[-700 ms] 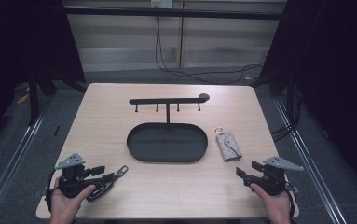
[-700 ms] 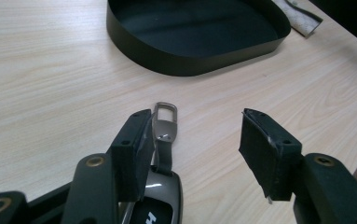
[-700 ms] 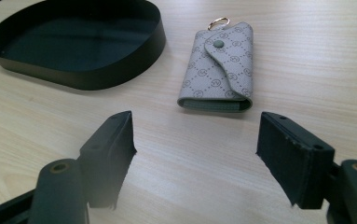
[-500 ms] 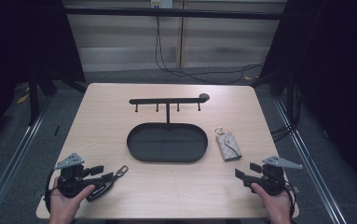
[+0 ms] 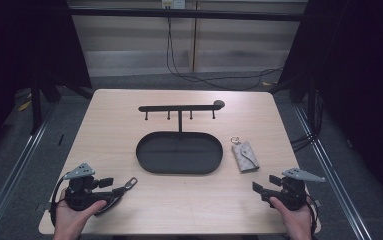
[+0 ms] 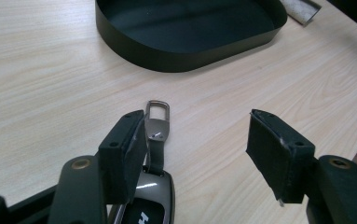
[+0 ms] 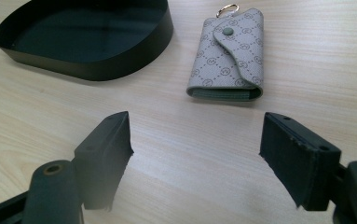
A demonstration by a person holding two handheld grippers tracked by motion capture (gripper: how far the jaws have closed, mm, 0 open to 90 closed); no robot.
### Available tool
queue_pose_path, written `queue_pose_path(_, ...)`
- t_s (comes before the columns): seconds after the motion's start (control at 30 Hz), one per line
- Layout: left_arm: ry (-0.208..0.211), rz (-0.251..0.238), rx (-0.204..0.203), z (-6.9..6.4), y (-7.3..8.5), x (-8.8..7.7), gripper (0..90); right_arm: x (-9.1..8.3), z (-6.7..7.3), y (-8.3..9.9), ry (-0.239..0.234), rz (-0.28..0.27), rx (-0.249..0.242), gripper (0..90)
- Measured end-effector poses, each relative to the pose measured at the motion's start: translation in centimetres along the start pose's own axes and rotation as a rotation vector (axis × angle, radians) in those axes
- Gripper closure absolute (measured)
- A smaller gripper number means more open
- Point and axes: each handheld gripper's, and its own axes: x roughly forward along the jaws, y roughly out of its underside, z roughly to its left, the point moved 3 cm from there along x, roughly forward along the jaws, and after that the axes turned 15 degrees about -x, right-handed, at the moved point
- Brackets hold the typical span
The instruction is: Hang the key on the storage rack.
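A dark car key [image 6: 154, 154] with a metal clip on a short strap lies flat on the wooden table [image 5: 129, 125]. It rests just inside the left jaw of my left gripper [image 6: 195, 135], whose jaws stand apart and do not press on it. In the high view that gripper [image 5: 108, 187] sits at the table's near left, with the key's clip [image 5: 130, 183] sticking out past it. My right gripper [image 5: 258, 189] is at the near right, open and holding nothing [image 7: 197, 135]. A grey patterned key pouch [image 7: 229, 53] with a ring lies ahead of it [image 5: 244, 156].
A black oval tray [image 5: 179, 171] sits mid-table, its wall visible in both gripper views [image 6: 185, 58] [image 7: 97, 65]. Behind it rises a black rack with several hooks [image 5: 179, 108]. Dark floor, rails and cables surround the table; its front edge is close to both hands.
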Motion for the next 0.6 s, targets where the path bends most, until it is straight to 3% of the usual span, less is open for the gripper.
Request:
queue_pose_path(0.2, -0.006, 0.004, -0.023, -0.1, -0.7, -0.2, 38.2, 0.0, 0.0, 0.1, -0.010, 0.000, 0.008, 26.3)
queue_pose_path(0.6, -0.069, 0.089, 0.064, -1.3, -2.3, 0.5, 37.0, 0.2, 0.1, 0.1, -0.030, 0.010, -0.001, 24.6)
